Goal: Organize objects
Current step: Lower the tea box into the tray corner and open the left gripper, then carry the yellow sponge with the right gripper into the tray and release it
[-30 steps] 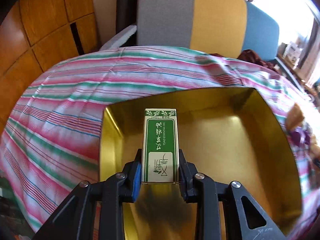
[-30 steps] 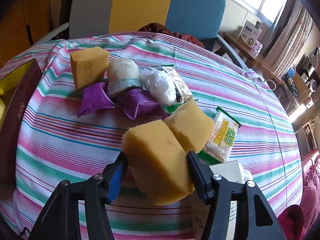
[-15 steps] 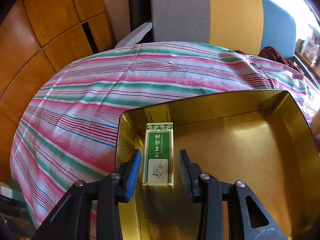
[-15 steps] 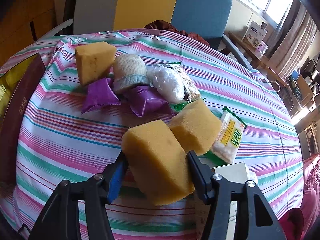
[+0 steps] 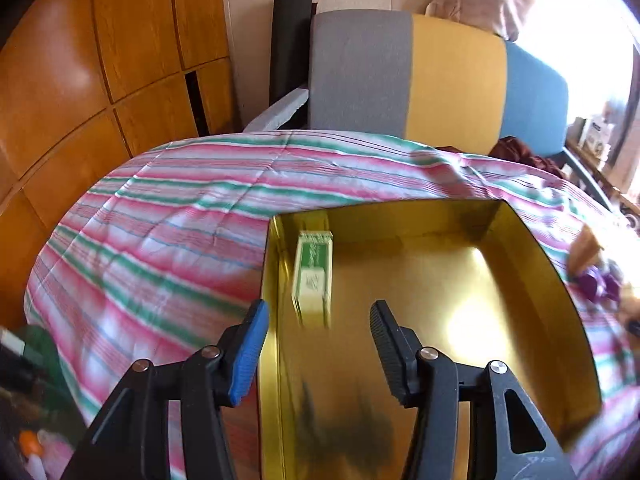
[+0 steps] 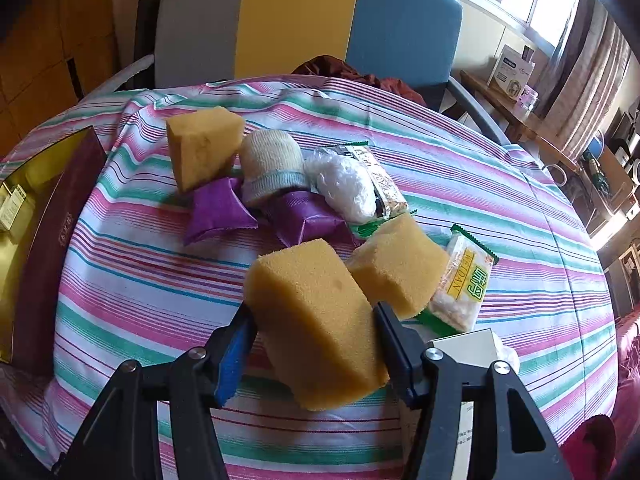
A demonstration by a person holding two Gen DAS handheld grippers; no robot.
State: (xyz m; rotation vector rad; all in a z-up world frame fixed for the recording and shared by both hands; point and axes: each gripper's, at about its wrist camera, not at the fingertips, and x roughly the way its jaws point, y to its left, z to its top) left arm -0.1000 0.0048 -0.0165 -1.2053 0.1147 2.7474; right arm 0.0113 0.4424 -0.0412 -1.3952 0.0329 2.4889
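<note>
I see a glossy gold metal tin (image 5: 532, 248) holding a smooth printed paper carton (image 5: 314, 276), on soft striped cloth (image 5: 160, 220). My right gripper (image 6: 312, 340) grips a porous matt sponge (image 6: 316, 320); shiny purple foil packets (image 6: 220, 210) lie beyond.

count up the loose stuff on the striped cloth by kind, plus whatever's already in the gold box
yellow sponges: 3, one clamped in the right gripper
purple packets: 2
green snack packs: 2
rolled sock: 1
white plastic bundle: 1
white box: 1
green box in the gold box: 1
total: 11
</note>
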